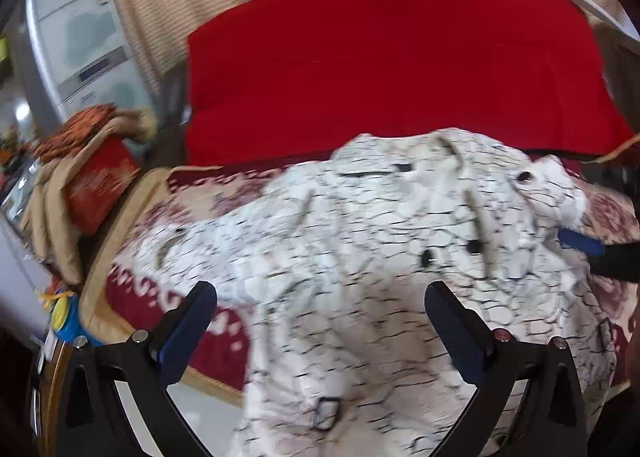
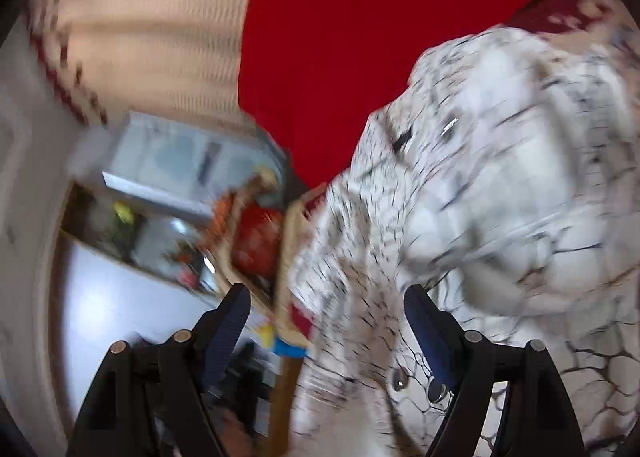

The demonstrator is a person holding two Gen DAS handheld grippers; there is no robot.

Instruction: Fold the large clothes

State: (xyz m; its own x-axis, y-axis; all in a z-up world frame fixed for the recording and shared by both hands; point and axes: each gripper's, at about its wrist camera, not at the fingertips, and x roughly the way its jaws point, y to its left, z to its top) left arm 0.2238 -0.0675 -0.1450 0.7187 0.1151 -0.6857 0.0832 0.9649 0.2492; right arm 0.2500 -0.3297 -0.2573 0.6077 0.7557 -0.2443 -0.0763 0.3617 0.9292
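Left wrist view shows the white crackle-patterned garment (image 1: 360, 249) lying crumpled on a red-and-cream patterned bedspread (image 1: 168, 297), in front of a large red cushion (image 1: 392, 57). The left tool (image 1: 320, 305) hovers over the cloth's near part with its jaws wide apart and nothing between them. At the right edge of this view a blue-tipped finger of the right tool (image 1: 582, 243) reaches in against the garment's side; whether it touches the cloth is hard to tell.

In the right wrist view, which is badly blurred, the right tool (image 2: 326, 311) also stands with its jaws apart; a fold of the garment (image 2: 480, 197) with snap buttons (image 2: 400, 377) lies between and past its fingers, not pinched.

My judgement is that the fold is at an early step: the cloth is still bunched, and neither tool has a hold. The next move calls for each tool to close on an edge or corner, then draw the cloth flat on the bedspread before any fold. Picking a single layer from the bunched fabric is likely the tricky part.
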